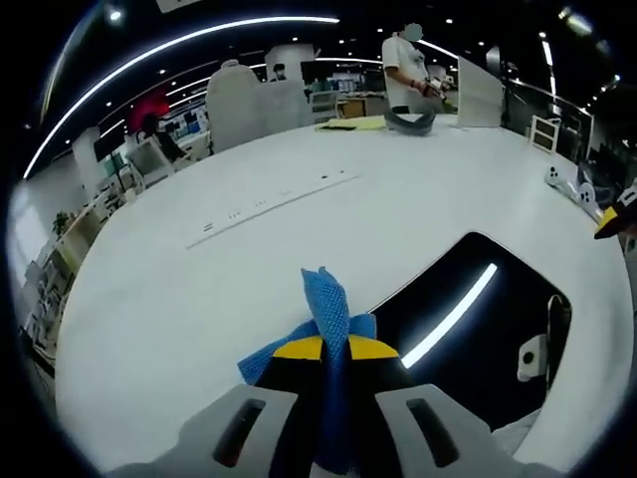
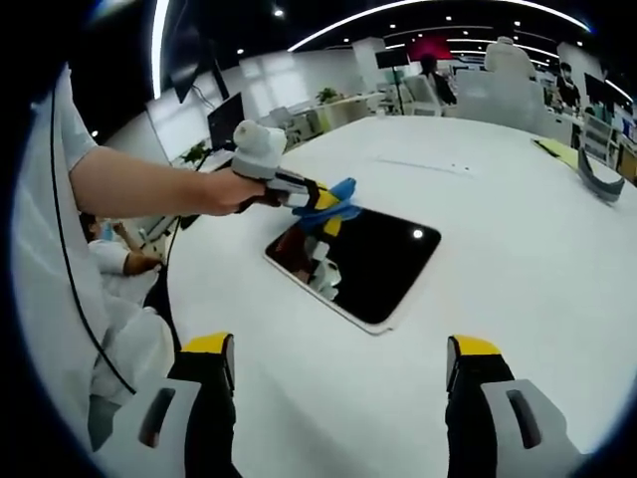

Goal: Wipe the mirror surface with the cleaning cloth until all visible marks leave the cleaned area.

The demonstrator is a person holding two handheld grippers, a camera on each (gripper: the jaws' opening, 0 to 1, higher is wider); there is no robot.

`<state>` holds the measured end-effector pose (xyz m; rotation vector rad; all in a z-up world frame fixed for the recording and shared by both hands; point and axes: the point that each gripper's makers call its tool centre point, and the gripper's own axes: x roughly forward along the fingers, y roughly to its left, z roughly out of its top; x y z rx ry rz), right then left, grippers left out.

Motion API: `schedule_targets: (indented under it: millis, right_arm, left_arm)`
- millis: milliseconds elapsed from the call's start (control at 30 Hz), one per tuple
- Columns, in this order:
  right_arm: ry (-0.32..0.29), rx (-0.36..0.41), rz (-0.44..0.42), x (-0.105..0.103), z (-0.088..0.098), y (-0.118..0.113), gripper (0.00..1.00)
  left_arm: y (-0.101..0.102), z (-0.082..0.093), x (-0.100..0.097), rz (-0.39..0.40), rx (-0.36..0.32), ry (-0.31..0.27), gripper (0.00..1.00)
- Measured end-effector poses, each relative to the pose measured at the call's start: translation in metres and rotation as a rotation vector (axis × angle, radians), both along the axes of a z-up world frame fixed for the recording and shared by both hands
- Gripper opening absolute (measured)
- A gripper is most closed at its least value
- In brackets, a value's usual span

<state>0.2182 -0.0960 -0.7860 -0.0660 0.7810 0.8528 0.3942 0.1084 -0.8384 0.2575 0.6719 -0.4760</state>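
The mirror (image 2: 373, 261) is a dark rectangle with a thin white rim, lying flat on the white table (image 2: 518, 249). My left gripper (image 2: 323, 204), held in a person's hand, is shut on a blue cleaning cloth (image 2: 338, 191) and hovers over the mirror's left edge. In the left gripper view the cloth (image 1: 328, 304) sticks up between the yellow-tipped jaws of the left gripper (image 1: 335, 349), and the mirror (image 1: 478, 319) lies just to the right, reflecting a ceiling light strip. My right gripper (image 2: 342, 349) stands wide open near the table's front, short of the mirror, holding nothing.
A person (image 1: 406, 65) stands at the table's far end beside a grey curved object (image 1: 410, 121), yellow sheets (image 1: 353, 123) and a white board (image 1: 478, 92). A long slot (image 1: 269, 204) runs across the tabletop. The holder's arm (image 2: 149, 184) reaches in from the left.
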Motion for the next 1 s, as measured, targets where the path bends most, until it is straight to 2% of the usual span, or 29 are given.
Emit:
schedule_targets:
  millis: [500, 633, 767, 1000]
  right_arm:
    - [0.001, 0.013, -0.014, -0.006, -0.001, -0.003, 0.87]
    - [0.004, 0.033, -0.033, -0.004, 0.001, -0.005, 0.87]
    - [-0.016, 0.032, -0.045, 0.0, 0.004, -0.008, 0.88]
    - [-0.012, 0.029, -0.047, 0.0, 0.003, -0.01, 0.88]
  left_arm:
    - [-0.027, -0.002, 0.003, -0.035, -0.005, -0.003, 0.04]
    - [-0.036, -0.002, 0.003, -0.048, -0.007, -0.008, 0.04]
    - [-0.044, -0.001, 0.003, -0.059, -0.004, -0.006, 0.04]
    - [-0.062, -0.002, 0.002, -0.092, -0.001, -0.004, 0.04]
